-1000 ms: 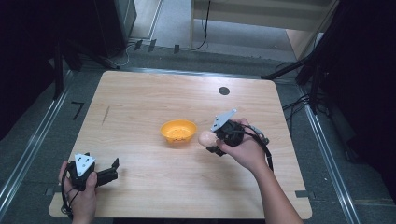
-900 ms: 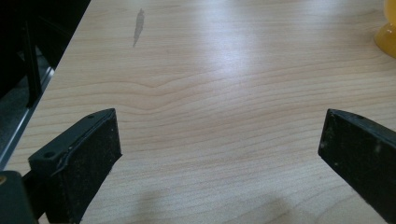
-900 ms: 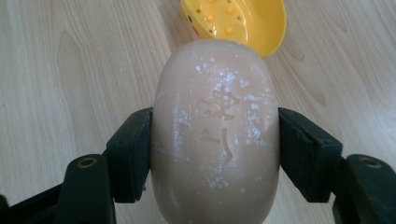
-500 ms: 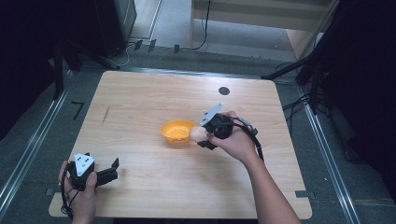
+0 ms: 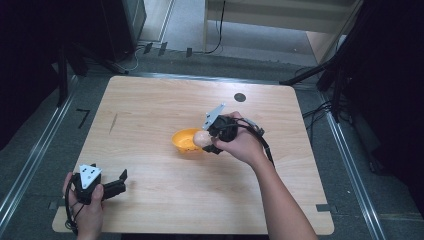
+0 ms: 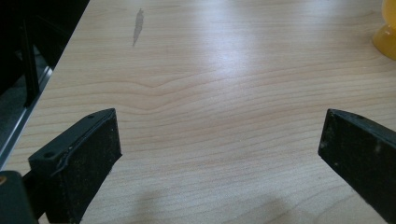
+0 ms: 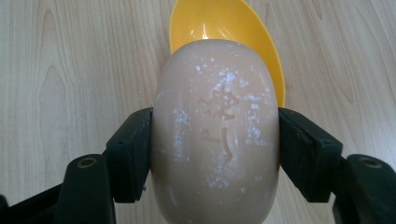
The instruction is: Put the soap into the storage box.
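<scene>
1. High view: the right gripper (image 5: 206, 142) carries a pale soap bar (image 5: 200, 138) at the near rim of the orange bowl (image 5: 184, 141), probably to drop it in; the left gripper (image 5: 118, 183) waits near the table (image 5: 165, 100) corner.
2. Left gripper view: jaws wide apart over bare wood, holding nothing.
3. Right gripper view: jaws clamp the soap bar's (image 7: 215, 135) sides, embossed marks visible, bowl (image 7: 233, 28) just beyond.

right claw (image 5: 204, 141) with pale egg-shaped object (image 5: 200, 138) at orange bowl (image 5: 184, 140) rim; left claw (image 5: 121, 180) near table (image 5: 160, 105) corner
</scene>
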A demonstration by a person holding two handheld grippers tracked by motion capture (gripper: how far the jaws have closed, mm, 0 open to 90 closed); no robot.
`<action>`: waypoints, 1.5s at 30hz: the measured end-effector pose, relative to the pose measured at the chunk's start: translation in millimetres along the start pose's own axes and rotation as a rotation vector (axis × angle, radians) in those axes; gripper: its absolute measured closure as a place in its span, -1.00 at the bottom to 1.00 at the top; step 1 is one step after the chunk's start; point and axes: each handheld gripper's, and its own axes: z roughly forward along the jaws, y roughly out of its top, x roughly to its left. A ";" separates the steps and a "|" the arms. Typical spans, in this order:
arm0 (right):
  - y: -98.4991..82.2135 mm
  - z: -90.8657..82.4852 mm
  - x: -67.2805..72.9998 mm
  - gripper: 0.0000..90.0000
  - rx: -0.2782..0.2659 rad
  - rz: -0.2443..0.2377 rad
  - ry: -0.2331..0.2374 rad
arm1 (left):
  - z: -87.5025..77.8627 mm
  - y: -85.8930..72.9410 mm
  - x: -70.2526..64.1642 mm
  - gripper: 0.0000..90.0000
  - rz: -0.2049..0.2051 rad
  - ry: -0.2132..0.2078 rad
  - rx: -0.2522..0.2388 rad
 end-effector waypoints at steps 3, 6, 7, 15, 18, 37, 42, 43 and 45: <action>5.0 3.0 -2.6 -0.26 -0.001 -0.014 0.007 | -0.1 -0.2 0.5 -1.00 -0.002 -0.004 -0.005; 9.6 7.5 -5.0 -0.27 0.001 -0.026 0.030 | -0.3 -0.2 0.6 -1.00 -0.004 -0.005 -0.005; 11.2 9.3 -6.2 -0.27 0.003 -0.038 0.028 | -0.3 -0.2 0.7 -1.00 -0.004 -0.005 -0.005; 22.3 18.4 -11.4 -0.27 0.000 -0.064 0.046 | -0.4 -0.2 1.0 -1.00 -0.008 -0.009 -0.005; 26.0 23.2 -13.2 -0.27 0.009 -0.079 0.050 | -0.5 -0.2 1.2 -1.00 -0.009 -0.009 -0.005; 38.7 35.7 -21.2 -0.24 0.007 -0.116 0.106 | -0.3 -0.3 2.2 -1.00 -0.015 -0.014 -0.012; 43.0 25.2 -26.2 -0.18 -0.058 -0.086 0.117 | -0.5 -0.3 2.6 -1.00 -0.017 -0.016 -0.010; 43.4 24.8 -26.2 -0.19 -0.058 -0.087 0.119 | -0.4 -0.4 2.5 -1.00 -0.018 -0.015 -0.012; 43.1 25.1 -25.7 -0.19 -0.048 -0.094 0.117 | -0.6 -0.3 2.8 -1.00 -0.017 -0.018 -0.010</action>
